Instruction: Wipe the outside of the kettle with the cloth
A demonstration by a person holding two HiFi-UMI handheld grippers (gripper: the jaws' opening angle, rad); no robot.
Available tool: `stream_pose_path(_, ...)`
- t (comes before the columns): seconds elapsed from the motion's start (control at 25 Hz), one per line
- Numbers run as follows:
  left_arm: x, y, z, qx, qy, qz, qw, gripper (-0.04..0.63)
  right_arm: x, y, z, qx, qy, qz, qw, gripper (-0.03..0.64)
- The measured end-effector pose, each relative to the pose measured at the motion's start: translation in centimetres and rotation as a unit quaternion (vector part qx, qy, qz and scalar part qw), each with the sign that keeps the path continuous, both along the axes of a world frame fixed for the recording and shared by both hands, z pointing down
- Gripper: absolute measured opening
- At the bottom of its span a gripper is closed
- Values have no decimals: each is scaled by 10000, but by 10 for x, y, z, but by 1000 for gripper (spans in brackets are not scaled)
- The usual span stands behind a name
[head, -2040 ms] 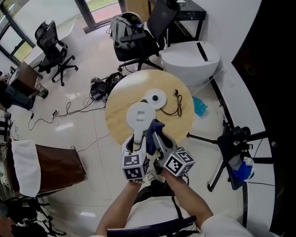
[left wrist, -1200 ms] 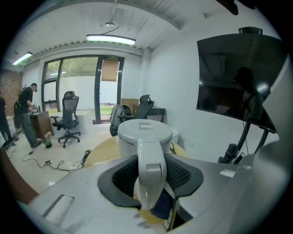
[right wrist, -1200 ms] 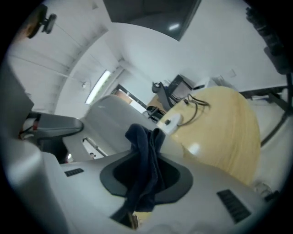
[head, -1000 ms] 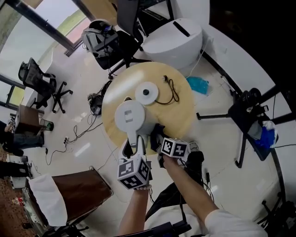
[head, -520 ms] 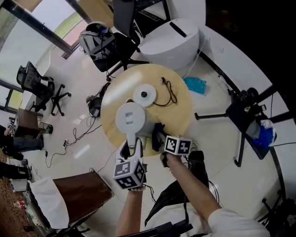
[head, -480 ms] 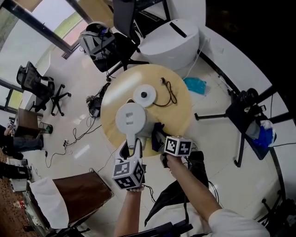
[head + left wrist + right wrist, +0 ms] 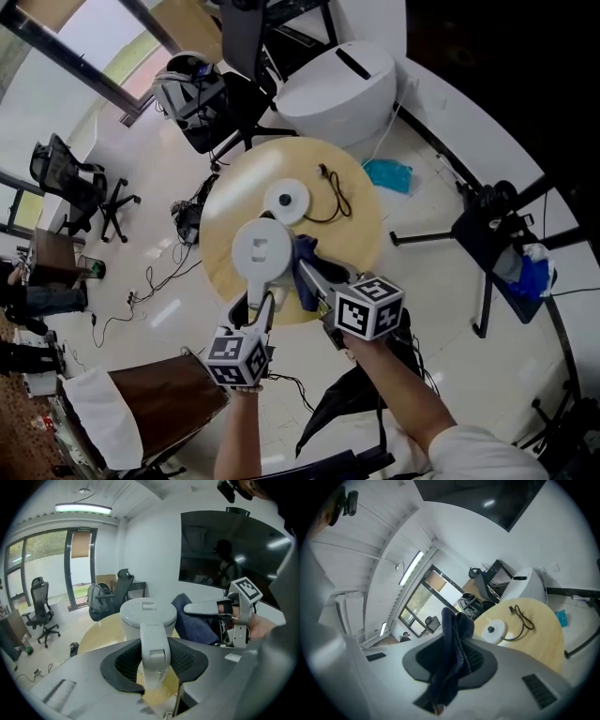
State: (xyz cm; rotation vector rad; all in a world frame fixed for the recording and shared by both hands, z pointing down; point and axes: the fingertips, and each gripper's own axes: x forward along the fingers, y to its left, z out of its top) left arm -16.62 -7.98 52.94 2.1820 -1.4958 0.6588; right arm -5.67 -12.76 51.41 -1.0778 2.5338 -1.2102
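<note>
- Two clamps: our left gripper (image 7: 154, 665) grips the white plastic kettle (image 7: 261, 253) by its handle; twisting could tip it.
- Our right gripper (image 7: 451, 666) pinches the dark blue cloth (image 7: 454, 625), which could slip out while wiping.

A round table of pale wood (image 7: 361, 239) stands on a glossy light tiled floor (image 7: 150, 187). Near its middle lies a flat white round kettle base (image 7: 286, 202), with its black cord (image 7: 334, 194) curled loosely on the wood just beside it. A white plastic kettle (image 7: 261, 251) sits over the near-left part; whether it rests on the wood cannot be told.
</note>
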Motion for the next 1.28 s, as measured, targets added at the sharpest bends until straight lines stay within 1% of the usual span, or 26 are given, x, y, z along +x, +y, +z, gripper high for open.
stream_pose_path(0.12, -3, 1, 1, 16, 97, 134, 9999, 164, 0, -1, -7, 269, 246, -161, 9992, 84)
stream_pose_path(0.2, -4, 1, 0, 30, 139, 215, 9997, 164, 0, -3, 3, 229, 324, -254, 9989, 84)
stream_pose_path(0.32, -4, 1, -2, 47, 190, 315, 9993, 164, 4, -11, 32, -116, 292, -340, 9989, 84)
stream_pose_path(0.48, -4, 0, -2, 78, 242, 383, 9989, 164, 6, -18, 82, -642, 447, -419, 9961, 84)
stream_pose_path(0.56, -5, 0, -3, 99, 278, 414, 9987, 164, 6, -20, 108, -901, 599, -437, 9932, 84)
stream_pose_path(0.72, -8, 1, -3, 154, 382, 518, 9978, 166, 6, -21, 159, -1397, 1087, -546, 9827, 84)
stream_pose_path(0.88, -10, 1, -3, 162, 353, 707, 9967, 166, 9, -20, 201, -1953, 1553, -757, 9654, 84)
stream_pose_path(0.96, -10, 0, -2, 192, 348, 820, 9958, 166, 10, -21, 214, -2133, 1745, -880, 9572, 84)
stream_pose_path(1.04, -11, -1, -1, 187, 336, 942, 9948, 166, 11, -24, 221, -2177, 1858, -1022, 9527, 84)
stream_pose_path(1.12, -13, -2, 2, 148, 316, 1056, 9938, 166, 11, -28, 220, -2112, 1895, -1166, 9518, 84)
stream_pose_path(1.28, -16, -4, 3, 122, 305, 1253, 9916, 166, 5, -36, 187, -1667, 1894, -1464, 9565, 84)
